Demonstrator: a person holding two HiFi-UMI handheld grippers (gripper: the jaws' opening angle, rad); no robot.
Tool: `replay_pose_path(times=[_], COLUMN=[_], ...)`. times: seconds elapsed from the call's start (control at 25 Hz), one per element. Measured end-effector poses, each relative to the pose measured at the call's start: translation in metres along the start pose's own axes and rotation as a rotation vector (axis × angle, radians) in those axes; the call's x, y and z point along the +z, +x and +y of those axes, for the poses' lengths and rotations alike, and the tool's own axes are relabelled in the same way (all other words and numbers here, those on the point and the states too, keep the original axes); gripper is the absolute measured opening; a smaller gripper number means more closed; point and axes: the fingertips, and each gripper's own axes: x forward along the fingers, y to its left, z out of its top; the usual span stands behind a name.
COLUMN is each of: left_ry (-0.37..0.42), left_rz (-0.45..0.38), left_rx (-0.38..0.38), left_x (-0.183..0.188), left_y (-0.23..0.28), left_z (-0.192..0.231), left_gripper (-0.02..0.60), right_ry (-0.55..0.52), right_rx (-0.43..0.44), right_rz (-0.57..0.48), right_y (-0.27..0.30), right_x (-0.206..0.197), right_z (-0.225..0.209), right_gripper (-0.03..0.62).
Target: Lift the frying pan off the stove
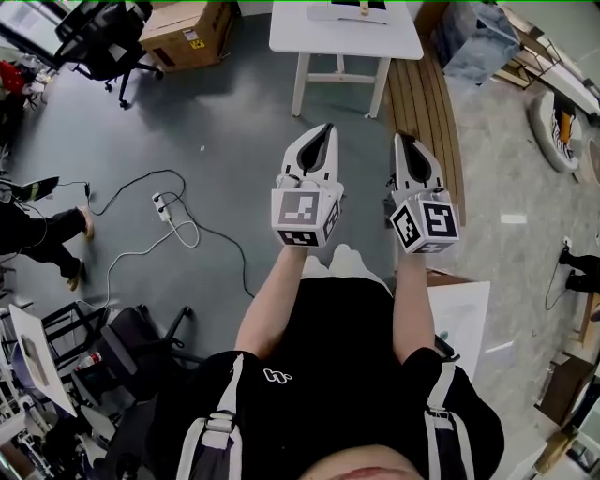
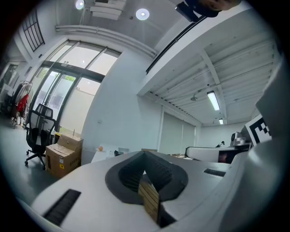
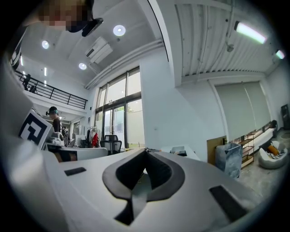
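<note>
Notably, no frying pan or stove shows in any view. Your left gripper [image 1: 324, 129] and right gripper [image 1: 405, 139], mid-frame, are both pressed together and empty. Risk: moving off to search, you could snag the floor cable [image 1: 150, 172] at left.

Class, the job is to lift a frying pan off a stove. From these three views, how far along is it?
Done: nothing; no frying pan or stove shows in any view. In hand: the left gripper and right gripper are both shut and empty, held level over the grey floor, facing a white table. Left: reaching the pan, gripping it and lifting it.
</note>
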Motion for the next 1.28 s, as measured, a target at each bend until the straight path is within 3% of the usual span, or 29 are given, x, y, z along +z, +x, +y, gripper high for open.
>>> replay_pose_path(times=[0.28, 0.56, 0.76, 1.04, 1.16, 1.28], left_ry=[0.014, 0.022, 0.004, 0.056, 0.044, 0.029], left_rz=[-0.037, -0.065, -0.037, 0.013, 0.032, 0.067], left_rx=[-0.003, 0.04, 0.065, 0.08, 0.077, 0.088], left_x=[0.015, 0.027, 0.014, 0.028, 0.021, 0.009], left_y=[0.053, 0.132, 0.211, 0.36, 0.414, 0.449], left_z=[0.015, 0.062, 0.088, 0.123, 0.124, 0.126], left_gripper=[0.012, 0.012, 0.012, 0.012, 0.012, 0.012], right_ry=[-0.002, 0.003, 0.042, -0.014, -0.002, -0.061], right_rx=[0.0, 0.041, 0.048, 0.047, 0.046, 0.05], right_rz=[-0.053, -0.093, -0.097, -0.053, -0.037, -0.004], right_y=[0.047, 0.142, 0.212, 0.341, 0.374, 0.399], right_x=[0.017, 0.027, 0.025, 0.039, 0.034, 0.029], right_z=[-0.034, -0.07, -0.126, -0.211, -0.255, -0.284], right_gripper=[0.003, 0.003, 0.003, 0.005, 0.003, 0.005])
